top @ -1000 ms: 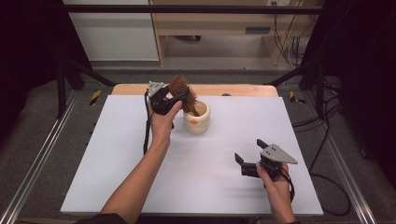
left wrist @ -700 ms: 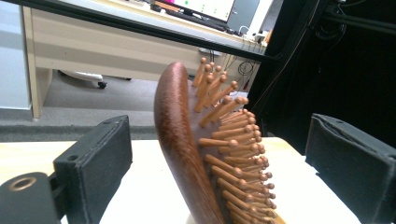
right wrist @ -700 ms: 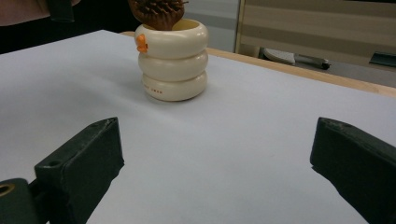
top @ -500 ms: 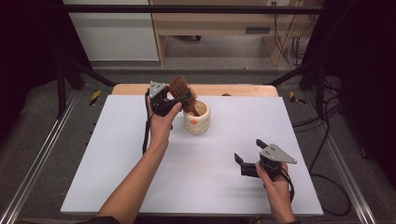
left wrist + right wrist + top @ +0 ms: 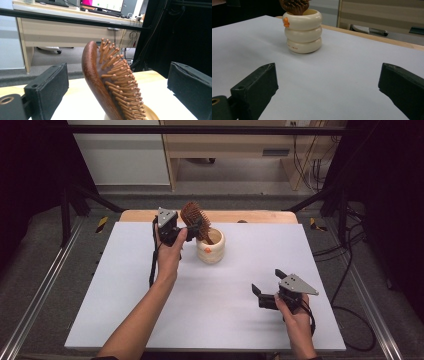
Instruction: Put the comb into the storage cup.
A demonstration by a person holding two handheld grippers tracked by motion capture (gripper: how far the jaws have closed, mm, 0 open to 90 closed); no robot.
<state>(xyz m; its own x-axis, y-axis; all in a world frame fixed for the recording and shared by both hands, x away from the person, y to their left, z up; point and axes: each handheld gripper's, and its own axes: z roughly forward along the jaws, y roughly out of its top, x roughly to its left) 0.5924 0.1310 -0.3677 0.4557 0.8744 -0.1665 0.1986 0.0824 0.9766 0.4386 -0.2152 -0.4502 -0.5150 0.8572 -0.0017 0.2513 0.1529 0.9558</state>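
Near the far edge of the table point(image 5: 125, 320), the left tool point(image 5: 192, 226) has just been opening; its jaws stand wide around the hairbrush point(image 5: 194, 217) in the cup point(image 5: 210, 251), not pressing. The right tool point(image 5: 265, 290) is open and empty.

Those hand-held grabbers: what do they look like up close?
Each is a black handheld tool. The left gripper and right gripper both carry a grey three-cornered plate on top and trail a black cable. Their jaws are blocky and black, faced with dark pads. The forearms are bare, no sleeves.
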